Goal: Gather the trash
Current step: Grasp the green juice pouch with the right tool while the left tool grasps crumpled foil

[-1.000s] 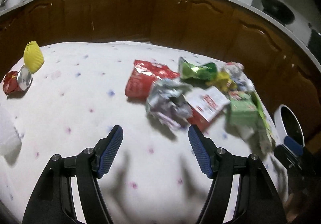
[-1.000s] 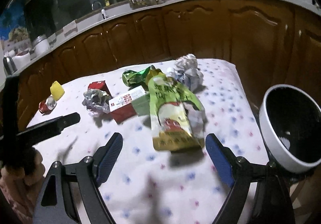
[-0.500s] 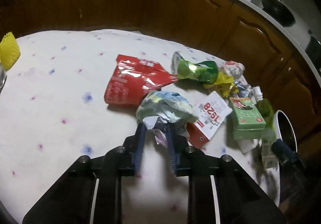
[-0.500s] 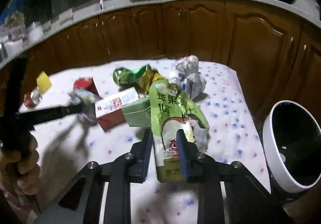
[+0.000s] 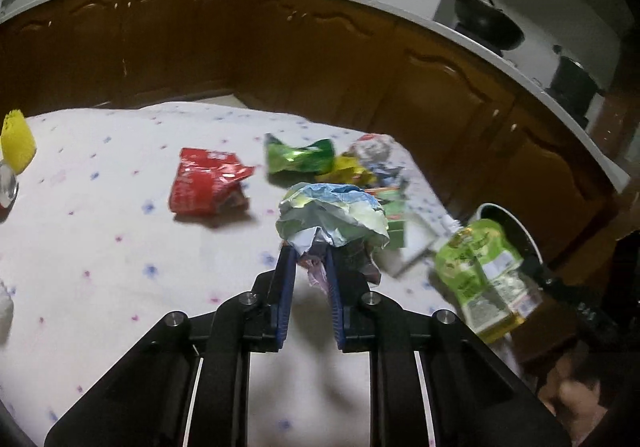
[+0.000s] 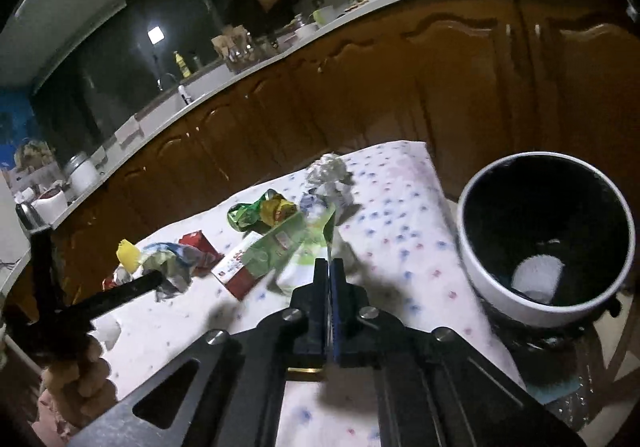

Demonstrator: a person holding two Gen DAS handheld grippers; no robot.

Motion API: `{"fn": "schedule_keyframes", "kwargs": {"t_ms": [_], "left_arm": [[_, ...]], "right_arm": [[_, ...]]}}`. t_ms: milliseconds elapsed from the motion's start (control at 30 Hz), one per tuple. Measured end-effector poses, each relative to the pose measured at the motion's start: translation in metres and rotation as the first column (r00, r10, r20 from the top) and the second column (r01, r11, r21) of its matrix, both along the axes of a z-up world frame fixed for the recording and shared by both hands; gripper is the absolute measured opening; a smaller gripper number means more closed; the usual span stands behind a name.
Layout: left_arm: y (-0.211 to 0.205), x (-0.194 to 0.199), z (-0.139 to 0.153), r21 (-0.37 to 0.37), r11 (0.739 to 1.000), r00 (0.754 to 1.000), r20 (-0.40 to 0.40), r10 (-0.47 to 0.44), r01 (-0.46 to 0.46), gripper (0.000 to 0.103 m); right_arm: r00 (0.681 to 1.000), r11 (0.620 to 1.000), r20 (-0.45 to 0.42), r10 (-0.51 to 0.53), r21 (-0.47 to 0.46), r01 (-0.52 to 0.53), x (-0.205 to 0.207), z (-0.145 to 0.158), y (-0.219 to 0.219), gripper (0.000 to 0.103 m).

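My left gripper (image 5: 310,261) is shut on a crumpled pale wrapper (image 5: 332,217) and holds it above the spotted tablecloth (image 5: 100,255). It shows in the right wrist view too (image 6: 172,267). My right gripper (image 6: 329,271) is shut on a green juice pouch (image 6: 304,243), seen edge-on and lifted off the cloth; the left wrist view shows the pouch (image 5: 480,271) hanging near the white bin (image 5: 516,223). The bin (image 6: 500,287) stands just off the table's right edge, with a white scrap inside.
On the cloth lie a red bag (image 5: 208,183), a green wrapper (image 5: 300,157), a yellow wrapper (image 5: 352,167), crumpled foil (image 5: 374,151), a green box (image 5: 394,215), a red-and-white carton (image 6: 236,271), and a yellow cup (image 5: 16,141) at the far left. Wooden cabinets (image 5: 320,59) run behind.
Both grippers closed from open, the left on the crumpled wrapper, the right on the green pouch. Both have since lifted their pieces, the pouch toward the bin.
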State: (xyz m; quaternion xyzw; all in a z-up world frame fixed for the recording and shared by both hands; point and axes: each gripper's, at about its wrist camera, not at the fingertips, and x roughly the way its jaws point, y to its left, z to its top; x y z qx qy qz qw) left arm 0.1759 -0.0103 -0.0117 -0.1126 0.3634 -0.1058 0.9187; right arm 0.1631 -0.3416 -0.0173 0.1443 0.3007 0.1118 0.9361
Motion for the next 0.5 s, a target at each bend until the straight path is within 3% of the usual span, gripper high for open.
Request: {"fn": "schedule_keyframes", "kwargs": {"t_ms": [167, 300, 500], "left_arm": [[-0.010, -0.006, 0.005, -0.010, 0.999, 0.999, 0.003, -0.033, 0.033, 0.015], [-0.016, -0.010, -0.001, -0.009, 0.999, 0.999, -0.016, -0.039, 0.039, 0.015], [-0.022, -0.013, -0.006, -0.012, 0.998, 0.998, -0.032, -0.056, 0.056, 0.015]], "right_arm": [[0.999, 1.000, -0.041, 0.030, 0.010, -0.030, -0.002, -0.010, -0.003, 0.001], [0.985, 0.985, -0.121, 0.125, 0.130, -0.109, 0.000, -0.029, -0.004, 0.006], [0.968, 0.980, -0.187, 0.169, 0.140, -0.144, 0.005, -0.049, 0.007, 0.010]]}}
